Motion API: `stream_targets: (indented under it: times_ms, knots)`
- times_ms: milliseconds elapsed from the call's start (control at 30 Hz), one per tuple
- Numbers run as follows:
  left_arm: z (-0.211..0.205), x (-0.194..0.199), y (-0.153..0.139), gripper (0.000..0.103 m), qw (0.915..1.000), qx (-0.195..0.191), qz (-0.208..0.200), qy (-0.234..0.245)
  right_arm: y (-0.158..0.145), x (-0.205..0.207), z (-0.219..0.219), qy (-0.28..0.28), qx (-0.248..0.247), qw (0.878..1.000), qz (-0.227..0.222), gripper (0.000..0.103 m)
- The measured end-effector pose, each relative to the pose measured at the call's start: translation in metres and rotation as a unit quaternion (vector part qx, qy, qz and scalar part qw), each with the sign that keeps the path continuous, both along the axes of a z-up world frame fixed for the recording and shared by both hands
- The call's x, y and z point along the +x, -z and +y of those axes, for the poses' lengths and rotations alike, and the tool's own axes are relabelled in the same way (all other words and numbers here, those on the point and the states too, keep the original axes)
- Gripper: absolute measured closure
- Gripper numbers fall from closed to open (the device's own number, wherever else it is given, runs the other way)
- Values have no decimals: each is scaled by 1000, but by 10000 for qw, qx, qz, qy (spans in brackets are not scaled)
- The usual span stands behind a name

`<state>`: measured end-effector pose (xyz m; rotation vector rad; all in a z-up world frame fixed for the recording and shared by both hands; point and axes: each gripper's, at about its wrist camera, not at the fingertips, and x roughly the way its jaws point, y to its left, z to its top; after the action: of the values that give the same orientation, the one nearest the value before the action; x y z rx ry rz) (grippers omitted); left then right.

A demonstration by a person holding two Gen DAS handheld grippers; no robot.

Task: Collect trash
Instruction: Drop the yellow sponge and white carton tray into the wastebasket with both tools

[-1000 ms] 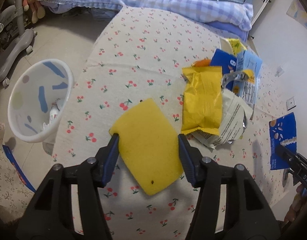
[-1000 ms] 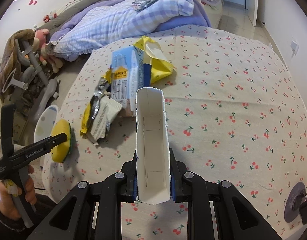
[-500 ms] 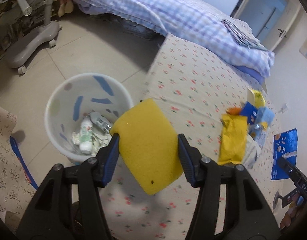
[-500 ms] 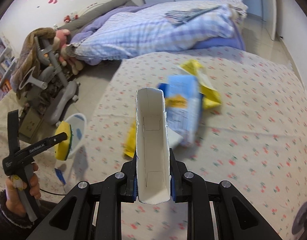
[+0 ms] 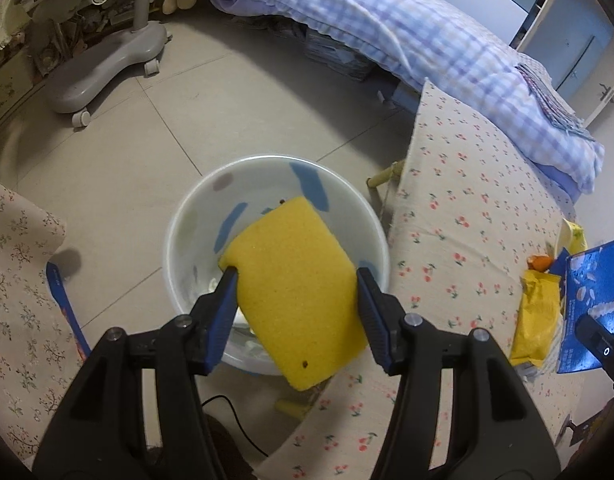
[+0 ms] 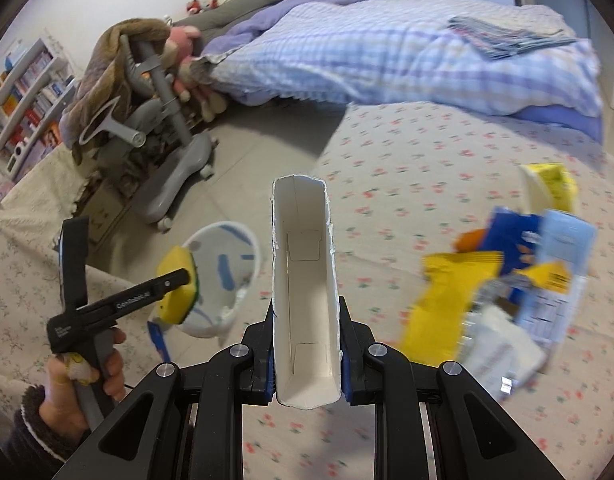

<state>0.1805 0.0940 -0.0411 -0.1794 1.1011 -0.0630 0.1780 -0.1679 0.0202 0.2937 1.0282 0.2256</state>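
My left gripper is shut on a yellow sponge and holds it over the white waste bin on the floor. The right wrist view shows the same sponge at the bin. My right gripper is shut on an open white carton, held above the cherry-print table. A heap of trash lies on the table: a yellow wrapper, blue packets and a white bag.
A grey wheeled chair base stands on the tiled floor behind the bin. A bed with a checked quilt runs along the back. A flower-print cloth lies at the left.
My left gripper has carried the sponge from the table's edge to over the bin. My right gripper with the carton has swung left, toward the bin.
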Motion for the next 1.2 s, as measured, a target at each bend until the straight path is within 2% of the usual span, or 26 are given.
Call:
stream_targets:
  times_ms: [100,200,233,333,467,700,933,967,1033,1067,1200]
  knots:
    - [10,5,4,42,9999,-66,49,-79,7,12,16,-116,95,9999,55,79]
    - [17,9,6,36,9999,-134,46,-80,16,24,31,-215,156,9995,140,79]
    - [18,10,7,33,9999,-105,99,-44,21,29,36,-248,162,9994,192,79]
    - [22,8,4,14,9999,-46,88,-54,29,39,49,-357,171,9987,307,79]
    - [38,0,-3,5,9998,160,-95,-74,42,52,70,-556,300,9970,448,79]
    - [76,-7,-5,5,9981,463,-70,-397,60,71,106,-760,448,9948,514,79]
    - [95,-15,-3,4,9966,572,-10,-597,69,80,130,-852,517,9938,484,75]
    - [96,-16,-2,4,9965,586,5,-599,70,80,130,-832,514,9940,490,71]
    - [96,-19,-3,4,9965,578,7,-602,69,77,126,-785,529,9944,480,39]
    - [97,-21,-4,4,9966,562,-1,-603,65,74,123,-733,519,9951,419,35]
    - [88,-24,-7,3,9977,435,12,-515,47,60,100,-543,294,9978,243,33]
